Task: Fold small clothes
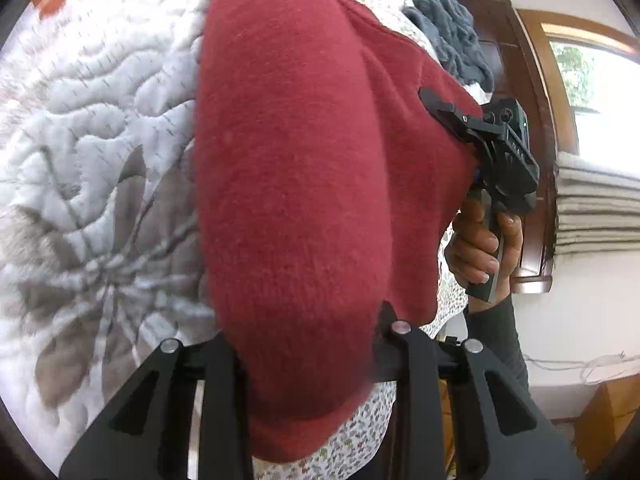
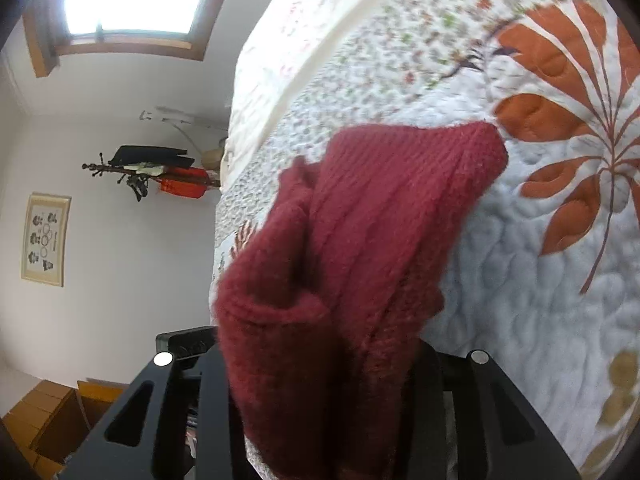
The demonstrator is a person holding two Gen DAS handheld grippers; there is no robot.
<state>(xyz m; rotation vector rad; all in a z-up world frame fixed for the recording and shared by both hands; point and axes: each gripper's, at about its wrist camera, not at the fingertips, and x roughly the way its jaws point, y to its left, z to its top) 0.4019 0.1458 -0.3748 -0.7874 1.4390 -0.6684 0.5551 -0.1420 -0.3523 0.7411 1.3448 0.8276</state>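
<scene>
red knit (image 1: 296,184) hides both tools' tips, quilt (image 1: 100,120) blurred

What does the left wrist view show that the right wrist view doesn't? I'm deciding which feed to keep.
Only the left wrist view shows the right gripper clamped on the garment, the hand holding it, and a blue-grey cloth. Only the right wrist view shows a coat rack and framed picture. Both show the red knit garment and quilted bedspread.

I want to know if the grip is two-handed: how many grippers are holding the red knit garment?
2. The left gripper clamps its near end; the right gripper pinches the far edge of the red knit garment, above the quilt.
</scene>
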